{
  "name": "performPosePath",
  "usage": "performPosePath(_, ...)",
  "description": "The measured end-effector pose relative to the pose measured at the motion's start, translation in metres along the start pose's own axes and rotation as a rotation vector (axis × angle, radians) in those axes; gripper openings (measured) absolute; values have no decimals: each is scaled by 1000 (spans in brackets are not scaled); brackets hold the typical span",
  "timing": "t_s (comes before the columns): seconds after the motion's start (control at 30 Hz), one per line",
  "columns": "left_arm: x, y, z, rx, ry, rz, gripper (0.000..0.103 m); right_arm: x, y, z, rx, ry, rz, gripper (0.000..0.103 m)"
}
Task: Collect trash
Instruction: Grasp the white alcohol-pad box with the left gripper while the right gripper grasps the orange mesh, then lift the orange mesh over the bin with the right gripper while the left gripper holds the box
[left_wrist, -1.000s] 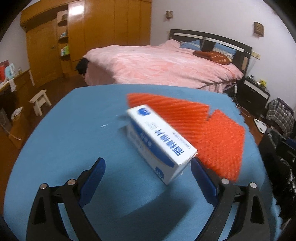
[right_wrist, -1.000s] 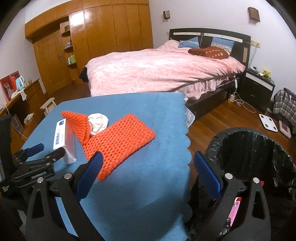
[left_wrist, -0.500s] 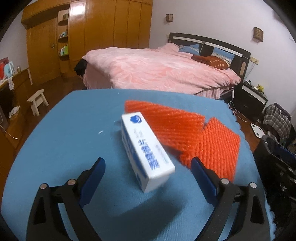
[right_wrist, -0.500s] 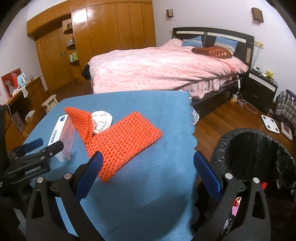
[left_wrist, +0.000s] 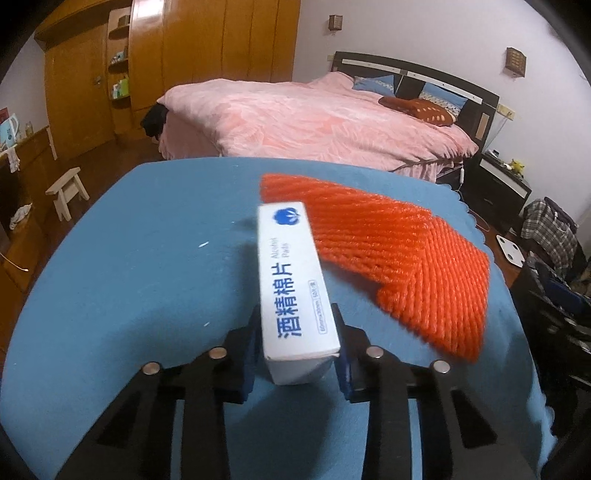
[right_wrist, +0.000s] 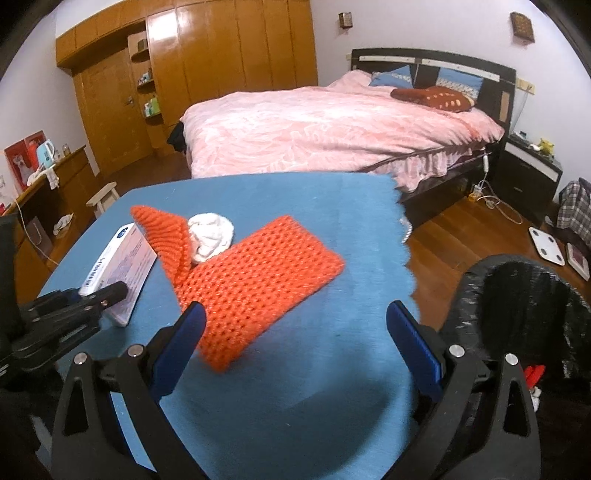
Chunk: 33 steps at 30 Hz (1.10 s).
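Left gripper (left_wrist: 297, 343) clenched on alcohol-pad box (left_wrist: 291, 280), right gripper (right_wrist: 295, 339) released — over blue table (right_wrist: 295, 387) near its scalloped edge.

Your left gripper (left_wrist: 297, 347): blue pads pressed on both sides of a white alcohol-pads box (left_wrist: 291, 280), near end clamped, far end pointing away. Orange knitted cloth (left_wrist: 388, 254): lying just right of the box on the blue tablecloth (left_wrist: 129, 277). Beyond: pink-covered bed (left_wrist: 314, 118), wooden wardrobe (left_wrist: 207, 55), small stool (left_wrist: 68, 192).
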<state>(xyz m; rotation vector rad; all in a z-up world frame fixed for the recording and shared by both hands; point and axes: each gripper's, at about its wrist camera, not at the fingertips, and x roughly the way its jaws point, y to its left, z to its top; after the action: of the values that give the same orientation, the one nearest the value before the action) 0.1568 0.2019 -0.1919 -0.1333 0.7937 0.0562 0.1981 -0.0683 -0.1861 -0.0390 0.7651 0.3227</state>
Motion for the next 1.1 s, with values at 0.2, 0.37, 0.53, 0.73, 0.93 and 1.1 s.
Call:
performPosePath(0.2,-3,6,-6,21,15,8,31,34,9,0,0,64,1,95)
performPosePath(0.37,3,8,-3,16,31,11,39,49,12,1,-3,107,-9,95)
performPosePath(0.53,11,12,-4,-11,44,5,39,56,18,-1,-26,126,-5,84)
performPosePath(0.73,11,11,-7,0,40,0,32,55,30,-3,-73,129,33,58)
performPosePath(0.93,7,10,-6,-5,19,2,31,49,40,-4,-107,124,94,21)
performPosePath(1.1,0,8,-10,-10,8,-4,31,38,37,-4,-85,108,103,14)
